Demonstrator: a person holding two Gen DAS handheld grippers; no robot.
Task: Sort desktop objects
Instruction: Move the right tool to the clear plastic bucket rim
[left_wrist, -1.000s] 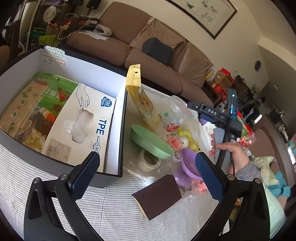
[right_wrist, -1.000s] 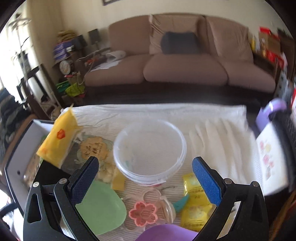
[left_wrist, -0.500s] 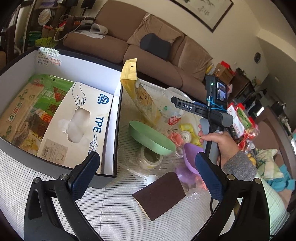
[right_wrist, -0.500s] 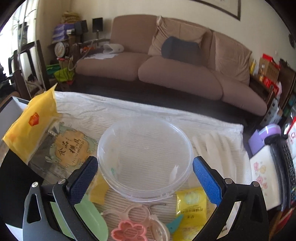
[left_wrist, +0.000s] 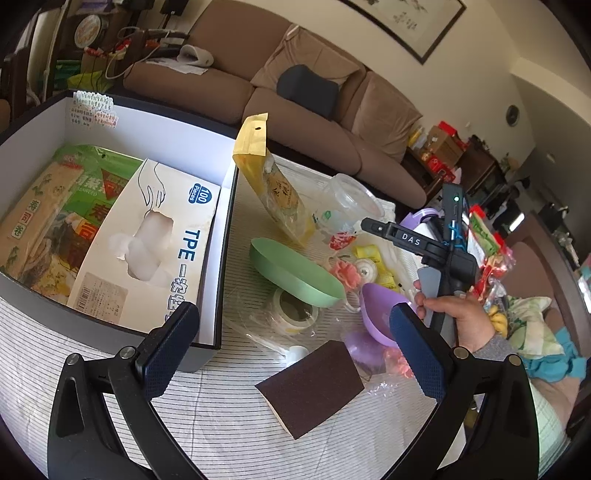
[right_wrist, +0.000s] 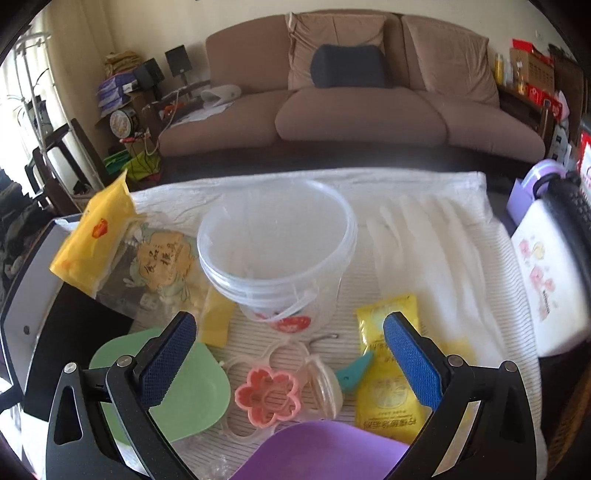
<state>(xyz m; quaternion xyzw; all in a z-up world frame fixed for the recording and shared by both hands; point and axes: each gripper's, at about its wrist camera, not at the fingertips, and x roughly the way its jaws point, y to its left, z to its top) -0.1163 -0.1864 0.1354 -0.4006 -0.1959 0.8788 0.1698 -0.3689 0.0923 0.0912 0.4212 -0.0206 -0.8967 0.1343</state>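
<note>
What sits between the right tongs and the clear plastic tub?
The right tongs hang open, short of the clear tub. A pink flower-shaped mould and a small clear cup lie on the cloth between them, low down; nothing tall blocks the way.

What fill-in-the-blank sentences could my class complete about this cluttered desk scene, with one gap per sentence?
1. The white glove box lies inside the large ____ box.
2. Both the left claw and the right claw have their jaws ____.
3. The flower-shaped pink mould lies just in front of the right claw, and its colour is ____.
4. The clear plastic bucket stands upright and holds ____.

Missing words: storage; open; pink; nothing
</note>
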